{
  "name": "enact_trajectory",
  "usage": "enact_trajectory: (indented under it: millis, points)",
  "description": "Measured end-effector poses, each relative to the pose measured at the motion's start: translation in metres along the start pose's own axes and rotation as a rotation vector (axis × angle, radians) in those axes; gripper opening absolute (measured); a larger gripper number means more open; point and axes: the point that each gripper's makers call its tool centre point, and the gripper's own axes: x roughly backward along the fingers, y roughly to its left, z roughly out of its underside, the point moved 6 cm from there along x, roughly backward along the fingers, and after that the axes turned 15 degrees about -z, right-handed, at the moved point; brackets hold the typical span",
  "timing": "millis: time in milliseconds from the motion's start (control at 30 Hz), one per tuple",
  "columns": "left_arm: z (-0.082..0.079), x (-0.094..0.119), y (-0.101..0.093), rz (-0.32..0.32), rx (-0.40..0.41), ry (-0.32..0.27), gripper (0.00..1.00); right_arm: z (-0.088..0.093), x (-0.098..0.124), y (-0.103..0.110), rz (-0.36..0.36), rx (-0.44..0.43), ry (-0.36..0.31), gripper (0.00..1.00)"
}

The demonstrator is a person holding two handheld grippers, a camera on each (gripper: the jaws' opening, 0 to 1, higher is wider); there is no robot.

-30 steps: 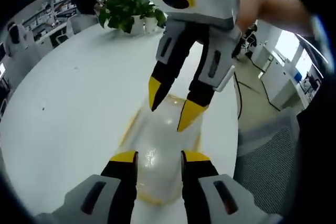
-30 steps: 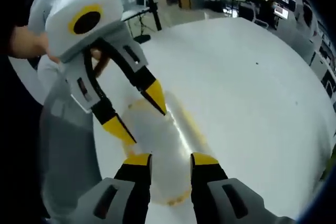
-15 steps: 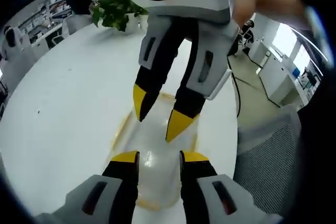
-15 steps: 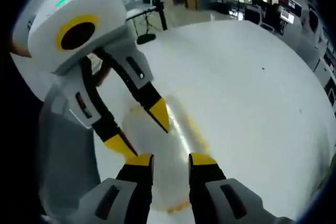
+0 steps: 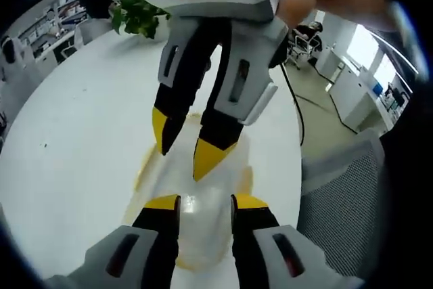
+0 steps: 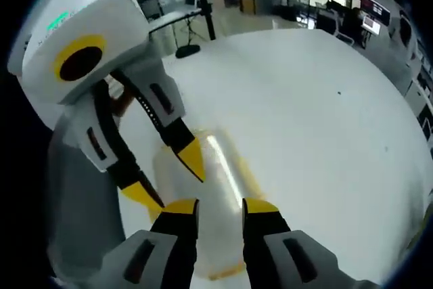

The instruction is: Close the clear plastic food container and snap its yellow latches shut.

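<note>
Both tongs spread: left tongs (image 5: 197,202) and right tongs (image 6: 211,204) poised over the clear container (image 5: 203,221) on the white bench (image 5: 81,120).

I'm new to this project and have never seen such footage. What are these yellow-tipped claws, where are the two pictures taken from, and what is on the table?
No robot here: a person holds a hand-held gripper in each hand, each carrying a fisheye camera. In the left gripper view, the left hand-held gripper rises from the bottom and the right hand-held gripper reaches in from above; the right gripper view mirrors this. Both sets of jaws are open and hold nothing. Between them, on the white table, lies the clear plastic food container with yellow trim. A potted plant stands at the far edge.
</note>
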Motion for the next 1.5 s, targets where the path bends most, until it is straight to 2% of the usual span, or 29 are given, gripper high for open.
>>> enact_trajectory:
  millis: [233,400,567,733,933,1200,1300,1500]
  points:
    - [0.003,-0.002,-0.003,-0.004,-0.042,0.011,0.28,-0.004,0.000,-0.007,0.001,-0.006,0.005,0.24]
    - [0.002,-0.002,-0.005,-0.002,-0.032,0.016,0.31,-0.005,0.000,-0.013,-0.002,-0.030,-0.001,0.26]
    - [0.003,-0.001,-0.012,-0.021,-0.084,0.014,0.35,-0.003,-0.001,-0.017,-0.023,-0.069,-0.007,0.26]
    - [0.003,-0.002,-0.013,-0.039,-0.106,0.010,0.37,-0.009,-0.001,-0.020,-0.012,-0.073,-0.026,0.35]
    - [0.003,-0.002,-0.013,-0.036,-0.091,0.003,0.38,-0.007,-0.006,-0.022,-0.034,-0.071,-0.012,0.37]
    - [0.003,-0.002,-0.016,-0.045,-0.112,-0.004,0.40,-0.009,-0.002,-0.023,-0.062,-0.081,0.007,0.39]
    - [0.004,-0.002,-0.017,-0.038,-0.166,0.005,0.41,-0.012,0.000,-0.023,-0.064,-0.079,-0.004,0.39]
    - [0.003,-0.004,-0.018,-0.066,-0.211,0.017,0.40,-0.012,-0.002,-0.026,-0.075,-0.051,0.047,0.39]
